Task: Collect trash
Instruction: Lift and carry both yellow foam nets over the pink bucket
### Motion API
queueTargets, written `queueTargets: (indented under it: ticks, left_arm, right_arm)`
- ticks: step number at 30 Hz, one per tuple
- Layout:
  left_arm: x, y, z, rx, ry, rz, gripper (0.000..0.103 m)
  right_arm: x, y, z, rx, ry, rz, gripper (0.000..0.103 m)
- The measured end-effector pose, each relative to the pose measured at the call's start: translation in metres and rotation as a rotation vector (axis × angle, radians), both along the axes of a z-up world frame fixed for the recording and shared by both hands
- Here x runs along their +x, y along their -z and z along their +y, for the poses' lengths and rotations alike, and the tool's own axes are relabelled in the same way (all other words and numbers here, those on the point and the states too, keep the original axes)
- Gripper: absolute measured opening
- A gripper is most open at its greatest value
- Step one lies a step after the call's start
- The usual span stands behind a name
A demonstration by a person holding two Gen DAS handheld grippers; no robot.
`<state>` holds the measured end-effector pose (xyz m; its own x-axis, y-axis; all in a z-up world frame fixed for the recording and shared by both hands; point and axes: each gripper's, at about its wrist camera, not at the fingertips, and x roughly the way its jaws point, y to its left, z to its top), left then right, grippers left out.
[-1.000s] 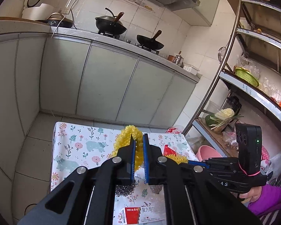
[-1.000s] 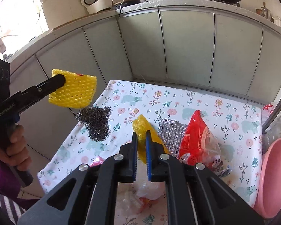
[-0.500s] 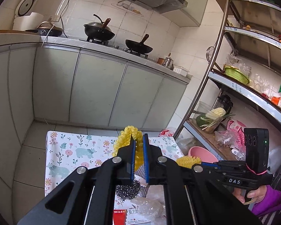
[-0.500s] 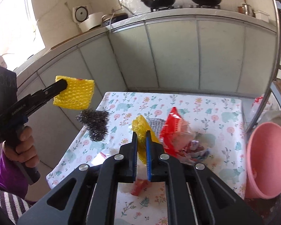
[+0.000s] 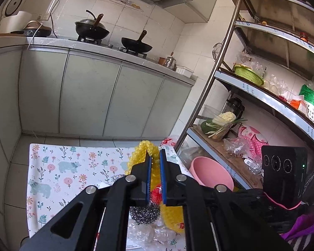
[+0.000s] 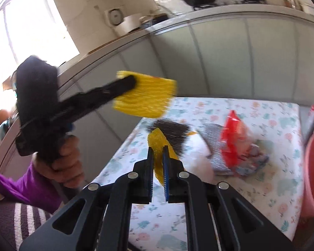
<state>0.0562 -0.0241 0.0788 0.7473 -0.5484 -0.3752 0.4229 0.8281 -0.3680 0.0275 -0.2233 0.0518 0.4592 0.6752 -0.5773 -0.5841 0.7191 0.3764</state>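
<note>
My left gripper (image 5: pixel 154 153) is shut on a yellow foam net sleeve (image 5: pixel 140 149) and holds it above the floral table; it also shows in the right wrist view (image 6: pixel 145 98), blurred. My right gripper (image 6: pixel 158 149) is shut on a second yellow foam net piece (image 6: pixel 158 143), lifted over the table. On the floral tablecloth (image 6: pixel 251 188) lie a steel wool scourer (image 6: pixel 171 130), a grey metallic cloth (image 6: pixel 214 138), a red plastic bag (image 6: pixel 233 138) and clear plastic wrap (image 5: pixel 148 233). A pink basin (image 5: pixel 211 172) stands right of the table.
Grey kitchen cabinets (image 5: pixel 90 96) with two woks run behind the table. A metal shelf rack (image 5: pixel 268 96) with vegetables, bags and a green basket stands at the right. A printed medicine box (image 5: pixel 134 247) lies at the table's near edge.
Both grippers have swung toward the right, so the pink basin has come closer in both views. Each still holds its yellow foam net. The left gripper now sits closer to the right one.
</note>
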Motion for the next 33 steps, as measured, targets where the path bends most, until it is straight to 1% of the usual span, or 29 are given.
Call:
queueTargets:
  ticks: [2,4,7,9,11,12,13,15,17,18,20,23,25,28,31,33]
  left_arm:
    - [0.001,0.008,-0.006,0.008,0.007,0.026,0.007]
    - [0.002,0.017,-0.008,0.020,0.004,0.049,0.007]
    - [0.006,0.030,-0.007,0.065,-0.034,0.073,0.007]
    - [0.013,0.038,0.000,0.073,-0.064,0.093,0.007]
    - [0.021,0.044,0.010,0.069,-0.091,0.108,0.007]
    - [0.026,0.046,0.015,0.069,-0.103,0.115,0.007]
    - [0.030,0.049,0.018,0.068,-0.112,0.121,0.007]
    - [0.038,0.055,0.025,0.066,-0.124,0.129,0.007]
    - [0.045,0.061,0.030,0.062,-0.129,0.140,0.007]
    - [0.048,0.065,0.032,0.056,-0.131,0.146,0.007]
    - [0.052,0.070,0.036,0.042,-0.135,0.154,0.007]
    - [0.054,0.075,0.041,0.040,-0.144,0.165,0.007]
    - [0.054,0.075,0.046,0.040,-0.161,0.165,0.006]
    - [0.051,0.069,0.058,0.029,-0.193,0.150,0.006]
    - [0.045,0.054,0.071,0.006,-0.226,0.103,0.006]
    - [0.041,0.042,0.078,-0.006,-0.239,0.072,0.006]
  right_arm:
    - [0.007,0.008,0.010,-0.037,-0.011,0.019,0.008]
    - [0.022,0.026,0.016,-0.060,0.002,0.069,0.008]
    - [0.044,0.047,0.026,-0.093,0.018,0.110,0.008]
    - [0.058,0.055,0.031,-0.092,0.025,0.133,0.008]
    - [0.068,0.058,0.032,-0.073,0.032,0.167,0.008]
    - [0.070,0.057,0.031,-0.037,0.019,0.182,0.008]
    - [0.070,0.053,0.031,-0.018,0.005,0.172,0.008]
    - [0.070,0.047,0.032,-0.020,0.004,0.148,0.008]
    - [0.079,0.051,0.033,-0.053,0.034,0.157,0.008]
    - [0.085,0.059,0.034,-0.083,0.054,0.174,0.008]
    - [0.097,0.077,0.037,-0.105,0.062,0.233,0.008]
    - [0.105,0.095,0.046,-0.148,0.063,0.260,0.008]
    - [0.110,0.102,0.051,-0.165,0.071,0.260,0.008]
    - [0.113,0.104,0.056,-0.195,0.067,0.241,0.008]
    - [0.112,0.105,0.060,-0.209,0.066,0.225,0.008]
    - [0.109,0.103,0.059,-0.199,0.062,0.217,0.008]
